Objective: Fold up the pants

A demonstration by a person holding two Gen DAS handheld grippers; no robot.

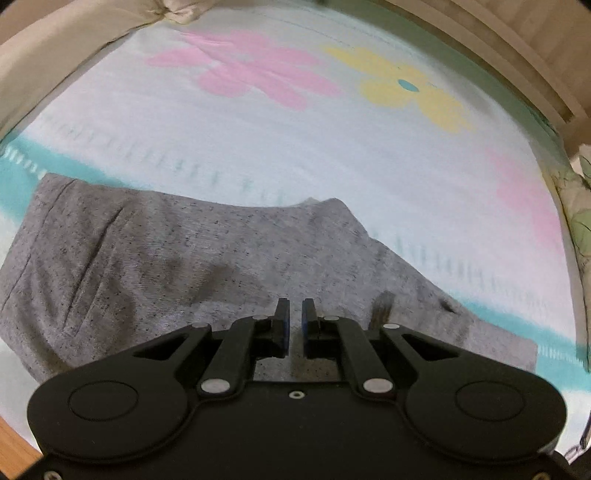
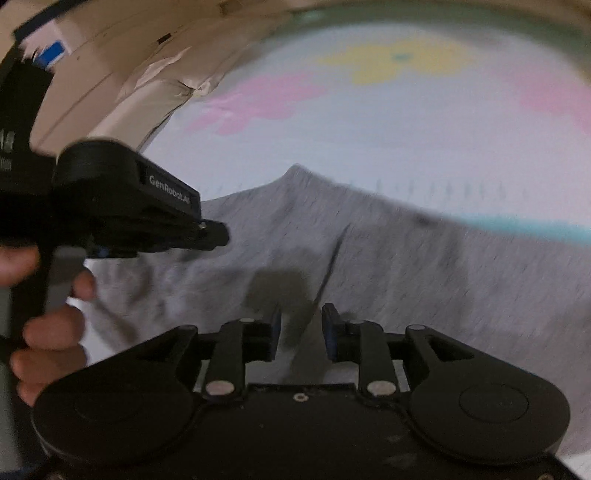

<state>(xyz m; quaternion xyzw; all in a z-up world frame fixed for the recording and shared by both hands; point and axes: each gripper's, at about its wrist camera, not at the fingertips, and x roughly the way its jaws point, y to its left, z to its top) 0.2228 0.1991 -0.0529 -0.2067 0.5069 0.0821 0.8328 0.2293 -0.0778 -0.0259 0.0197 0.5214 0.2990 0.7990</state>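
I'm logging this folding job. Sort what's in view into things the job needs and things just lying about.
For the job:
grey pants
left gripper, shut, empty
right gripper, open, empty

Lying about:
flowered sheet
cardboard box
cream cloth

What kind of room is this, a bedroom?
Probably a bedroom: grey pants lie on a flower-printed sheet that looks like a bed, with what seems a pillow at its far edge.

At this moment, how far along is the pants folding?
Done: the grey pants lie on the flowered sheet as a compact block, apparently folded over once. In hand: nothing; the left gripper is shut and empty, the right gripper open above the fabric. Left: likely another fold.
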